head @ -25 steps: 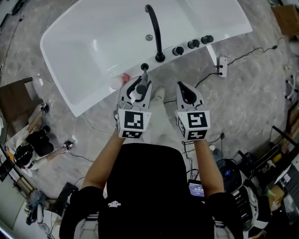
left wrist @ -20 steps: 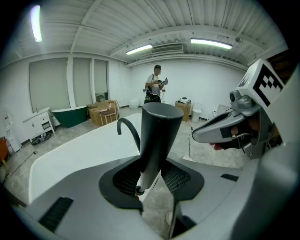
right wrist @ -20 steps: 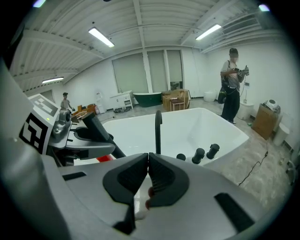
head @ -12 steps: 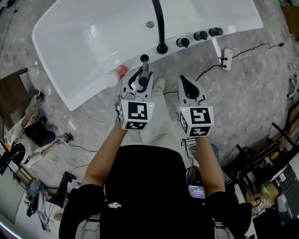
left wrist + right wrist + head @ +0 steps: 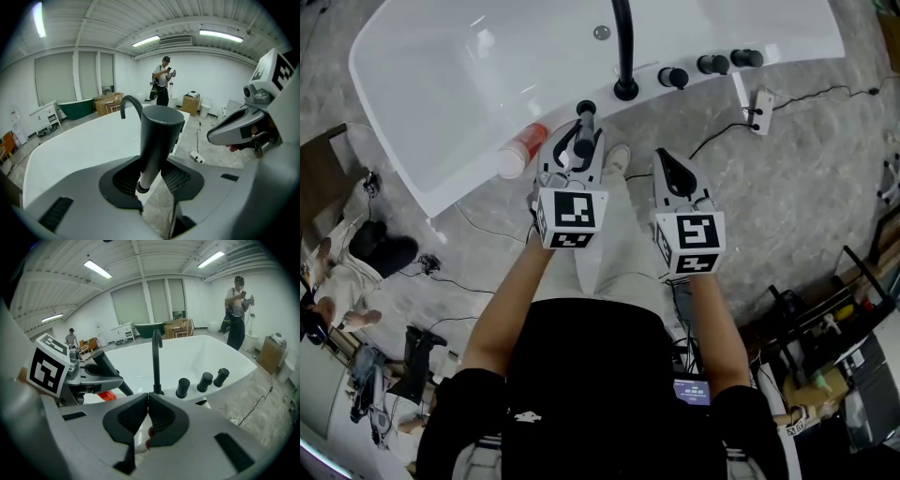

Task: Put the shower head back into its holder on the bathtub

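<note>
Head view shows the left gripper [image 5: 577, 150] squeezing the shower head [image 5: 584, 129] tight between its two fingers. The shower head is a dark stick. The holder [image 5: 586, 108] is the small black ring on the rim of the tub [image 5: 441, 122], just left of the tap [image 5: 625, 56]. From up here the stick's far end sits just short of that ring and nearly in line with it. So I think the ring lies straight ahead of the left fingers and a little lower.

Left gripper view shows how the stick leans. Its fat end is up and away toward the tub, and its thin end pokes down through the fingers. The ring is hidden in this view. Right gripper view shows the stick slanting too, with its low end toward the rim.

The right gripper [image 5: 667, 164] is pinched closed with nothing in it. It hangs over the floor beside the left one, farther from the ring — so the left one is nearer and has the job.

What matters next, I guess, is getting the thin end right over the ring and the stick standing straighter. If it goes in slanted, it may bump the rim and slide off.
</note>
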